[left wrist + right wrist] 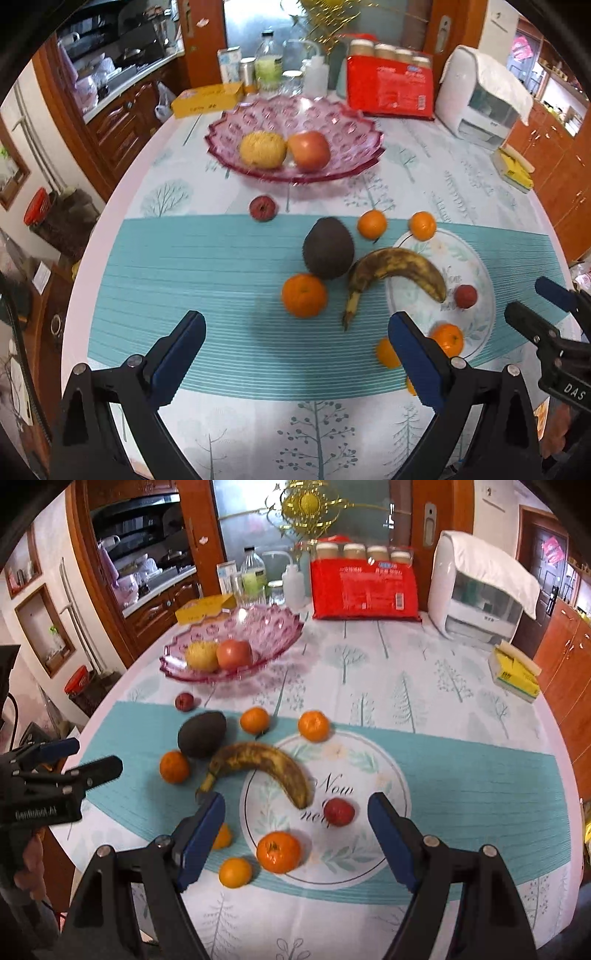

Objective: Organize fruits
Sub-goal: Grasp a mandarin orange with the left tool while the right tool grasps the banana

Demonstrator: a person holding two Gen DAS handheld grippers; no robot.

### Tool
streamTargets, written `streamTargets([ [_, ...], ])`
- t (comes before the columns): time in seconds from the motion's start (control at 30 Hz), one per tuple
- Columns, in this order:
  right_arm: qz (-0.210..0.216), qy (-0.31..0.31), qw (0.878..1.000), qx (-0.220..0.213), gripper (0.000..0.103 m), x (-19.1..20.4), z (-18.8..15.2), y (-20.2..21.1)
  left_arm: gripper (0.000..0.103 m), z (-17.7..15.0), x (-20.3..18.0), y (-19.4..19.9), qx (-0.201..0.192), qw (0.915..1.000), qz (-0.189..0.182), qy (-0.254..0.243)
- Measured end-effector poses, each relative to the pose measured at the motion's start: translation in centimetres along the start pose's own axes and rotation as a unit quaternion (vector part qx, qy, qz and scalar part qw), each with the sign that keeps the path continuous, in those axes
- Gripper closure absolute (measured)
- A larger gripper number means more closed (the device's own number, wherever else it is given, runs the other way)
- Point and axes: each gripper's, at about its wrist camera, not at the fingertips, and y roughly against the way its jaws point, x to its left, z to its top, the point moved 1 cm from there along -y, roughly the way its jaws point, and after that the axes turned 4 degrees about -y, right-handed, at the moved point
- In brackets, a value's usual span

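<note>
Round table (461,738), covered by a tree-printed cloth with a teal striped band across its middle. White countertop appliance (476,590) draped with a white towel, at the far right edge. Red multipack of jars (364,590), standing at the far side beside the appliance. Pink scalloped glass bowl (295,122), far left of centre, holding a yellow rough-skinned fruit (263,149) and a red apple (309,149), the two touching. White printed plate (369,775), lying flat on the teal band. Left gripper (295,343), jaws spread wide and holding nothing, poised above the teal band on the near side of the loose fruit. Right gripper (295,834), jaws likewise wide apart and empty, over the near half of the plate. Overripe banana (258,768), heavily browned, tip on the plate, stem end off it on the band. Dark avocado (202,734), just beyond the banana's stem half. Six tangerines: one on the plate's near rim (279,851); two just off that rim (235,872) and (222,836), the latter partly hidden behind a jaw; one beside the avocado (174,767); two at the band's far edge (255,720) and (313,725). Small red fruit (339,811), on the plate near the banana tip. Second small red fruit (184,701), on the cloth between bowl and avocado. Yellow tissue pack (513,672), at the right edge.
</note>
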Motion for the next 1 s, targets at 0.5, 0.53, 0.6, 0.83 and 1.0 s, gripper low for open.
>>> streamTargets([
  [0.5,0.002,0.019,0.999,0.041,0.023,0.8,0.2,-4.8,0.018,-0.4,0.8,-7.6,0.048,0.9986,-0.016,0.018],
  [0.53,0.000,0.025,0.999,0.044,0.023,1.0,0.5,-5.5,0.022,-0.4,0.8,-8.2,0.053,0.9982,-0.020,0.019],
  [0.6,0.002,0.036,0.998,0.050,0.023,1.3,0.8,-6.5,0.028,-0.3,0.8,-9.3,0.064,0.9973,-0.028,0.022],
  [0.83,-0.004,0.114,0.990,0.079,0.025,2.2,1.8,-11.5,0.035,0.4,1.2,-11.8,0.083,0.9942,-0.056,0.039],
  [1.0,0.020,0.146,0.986,0.083,0.026,2.3,2.3,-13.3,0.038,0.7,1.2,-12.8,0.091,0.9930,-0.063,0.040],
])
